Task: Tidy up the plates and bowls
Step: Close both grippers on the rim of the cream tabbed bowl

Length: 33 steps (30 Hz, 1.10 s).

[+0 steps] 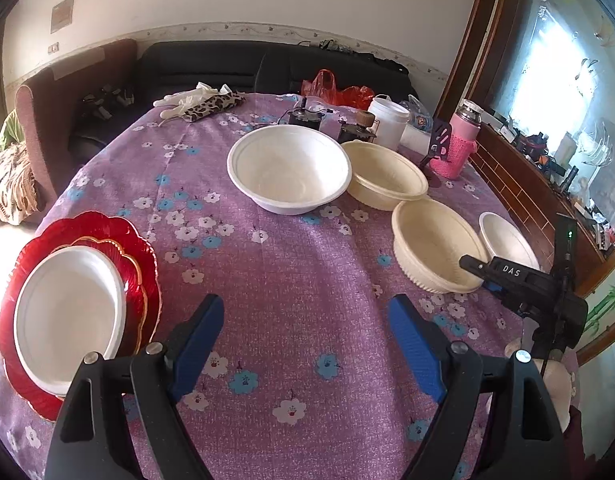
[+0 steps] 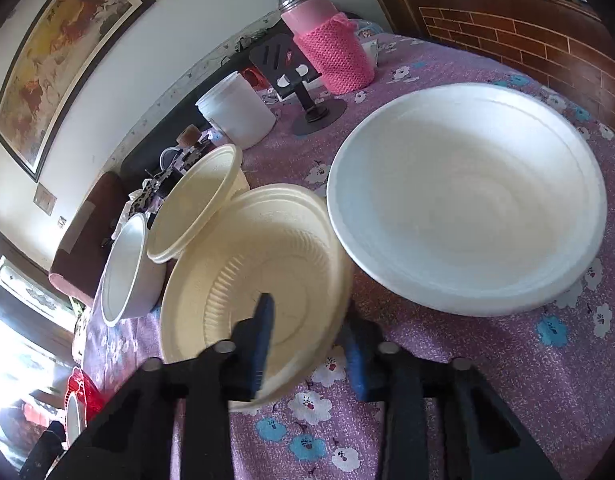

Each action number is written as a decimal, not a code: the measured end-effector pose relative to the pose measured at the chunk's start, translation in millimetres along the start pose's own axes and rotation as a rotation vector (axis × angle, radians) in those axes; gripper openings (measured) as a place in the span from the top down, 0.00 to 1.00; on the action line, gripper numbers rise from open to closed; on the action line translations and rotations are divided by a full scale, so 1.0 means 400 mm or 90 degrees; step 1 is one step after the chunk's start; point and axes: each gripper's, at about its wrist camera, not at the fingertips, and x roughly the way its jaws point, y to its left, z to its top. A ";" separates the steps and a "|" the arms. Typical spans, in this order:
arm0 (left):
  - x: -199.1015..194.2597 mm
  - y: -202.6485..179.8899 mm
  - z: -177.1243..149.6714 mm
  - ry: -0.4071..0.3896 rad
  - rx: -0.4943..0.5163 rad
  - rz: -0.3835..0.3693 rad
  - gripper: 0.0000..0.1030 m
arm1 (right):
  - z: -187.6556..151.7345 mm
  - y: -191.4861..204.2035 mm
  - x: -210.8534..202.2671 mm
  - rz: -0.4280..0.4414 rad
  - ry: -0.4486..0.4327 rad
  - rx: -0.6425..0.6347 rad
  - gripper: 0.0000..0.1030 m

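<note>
From the left wrist view, the left tongs (image 1: 305, 344) stand wide open with nothing between their blue pads, hovering over a broad bare stretch of the purple flowered cloth on the bench (image 1: 291, 280). Off to their left, at the bench's near edge, a white foam plate (image 1: 69, 316) lies on a scalloped red glass plate (image 1: 145, 264), whose rim reaches right to the cloth's drop-off. Ahead of the tongs sits a large white foam bowl (image 1: 289, 168), its rim touching a cream plastic bowl (image 1: 387, 174) to its right. Nearer and to the right, a ribbed cream plastic bowl (image 1: 433, 250) has the right tongs (image 1: 473, 266) at its rim, with a small white bowl (image 1: 507, 240) just beyond, close to the bench's right edge.

From the right wrist view, the right tongs (image 2: 307, 340) are closed partway on the rim of that ribbed cream plastic bowl (image 2: 259, 276): one blue pad inside the bowl, the other outside its wall. The bowl is tilted. To the right of the tongs a white foam bowl (image 2: 467, 200) sits near its rim; whether they touch I cannot tell. Ahead to the left, the other cream bowl (image 2: 195, 208) overlaps the gripped bowl's rim. Open cloth lies right of the tongs.
</note>
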 end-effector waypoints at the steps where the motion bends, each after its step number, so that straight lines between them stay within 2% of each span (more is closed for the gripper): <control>1: 0.005 -0.002 0.005 0.003 -0.001 -0.004 0.19 | 0.000 -0.004 0.006 0.014 0.007 0.002 0.78; 7: 0.065 -0.024 0.043 0.021 0.008 0.001 0.19 | -0.020 0.035 0.015 0.075 0.037 -0.045 0.85; 10: 0.123 -0.029 0.064 0.048 0.007 0.008 0.19 | -0.038 0.073 0.018 0.102 0.056 -0.085 0.85; 15: 0.235 -0.023 0.080 0.111 -0.015 0.002 0.19 | -0.058 0.106 0.028 0.108 0.065 -0.123 0.84; 16: 0.251 -0.025 0.080 0.119 -0.016 0.001 0.23 | -0.059 0.108 0.030 0.109 0.068 -0.124 0.84; 20: 0.292 -0.049 0.077 0.136 0.004 -0.002 0.61 | -0.067 0.110 0.040 0.106 0.076 -0.126 0.83; 21: 0.301 -0.053 0.077 0.138 0.007 -0.003 0.63 | -0.066 0.111 0.041 0.104 0.075 -0.128 0.83; 24: 0.323 -0.068 0.072 0.149 0.012 -0.015 0.82 | -0.065 0.118 0.045 0.096 0.069 -0.138 0.83; 29: 0.306 -0.073 0.064 0.137 0.006 -0.014 0.83 | -0.075 0.126 0.041 0.075 0.057 -0.157 0.82; 33: 0.263 -0.058 0.059 0.118 -0.019 -0.009 0.83 | -0.081 0.138 0.034 0.086 0.047 -0.169 0.83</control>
